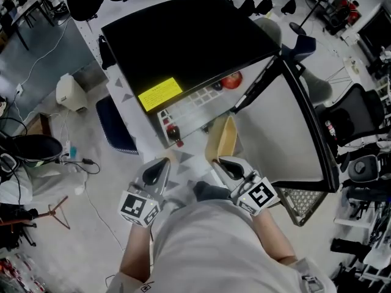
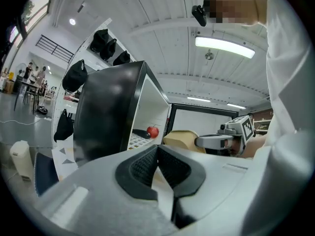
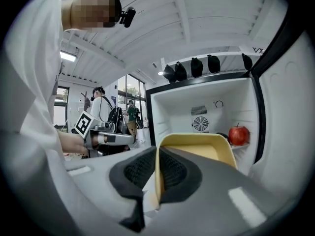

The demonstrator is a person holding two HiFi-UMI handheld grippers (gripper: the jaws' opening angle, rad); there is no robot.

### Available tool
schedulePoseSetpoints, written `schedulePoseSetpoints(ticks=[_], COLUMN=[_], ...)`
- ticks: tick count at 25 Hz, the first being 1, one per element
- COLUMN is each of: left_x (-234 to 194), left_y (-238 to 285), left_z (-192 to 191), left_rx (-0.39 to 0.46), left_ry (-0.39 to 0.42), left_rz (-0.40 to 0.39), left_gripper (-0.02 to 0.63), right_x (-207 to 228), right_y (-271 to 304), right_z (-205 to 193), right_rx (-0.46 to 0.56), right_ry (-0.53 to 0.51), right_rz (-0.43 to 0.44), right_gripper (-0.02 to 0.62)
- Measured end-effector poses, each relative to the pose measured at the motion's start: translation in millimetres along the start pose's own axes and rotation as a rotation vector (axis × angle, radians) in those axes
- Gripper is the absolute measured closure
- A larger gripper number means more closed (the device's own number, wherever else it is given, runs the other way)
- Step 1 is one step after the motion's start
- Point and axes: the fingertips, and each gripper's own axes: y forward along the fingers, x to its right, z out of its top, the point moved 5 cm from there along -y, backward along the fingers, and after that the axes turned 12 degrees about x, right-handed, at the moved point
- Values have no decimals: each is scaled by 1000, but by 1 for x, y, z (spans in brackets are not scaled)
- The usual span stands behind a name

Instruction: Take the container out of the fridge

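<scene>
**Container held clear of the open fridge**

In the head view the fridge is seen at 12 o'clock from the person, with its door swung wide toward 2 o'clock. The yellow container is held outside the compartment, just in front of the opening and above the floor. One wall of it is pinched by the right gripper, from which the container extends toward 12 o'clock.

In the right gripper view the thin yellow wall is seen clamped between the two dark pads of the right gripper. The open tub of the container is seen beyond them, in front of the white fridge interior. An apple is seen on a shelf at 3 o'clock of the tub.

The left gripper is carried at 9 o'clock of the right one, apart from the container. In its own view the jaws of the left gripper are pressed together at the tips, and nothing is seen gripped between them. The container is seen at 1 o'clock beyond them, and the apple is seen inside the fridge.
</scene>
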Motion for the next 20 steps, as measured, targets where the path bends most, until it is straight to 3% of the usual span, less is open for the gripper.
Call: schedulePoseSetpoints(ticks=[5, 20], left_x=[3, 8], left_y=[5, 7], left_z=[7, 8], left_rx=[27, 16], left_ry=[-27, -5], left_rz=[-20, -24], left_gripper=[597, 598], right_x=[1, 8], right_y=[-6, -3], right_z=[3, 4], right_rx=[32, 38], right_ry=[-4, -12], right_rz=[5, 22], right_gripper=[577, 577])
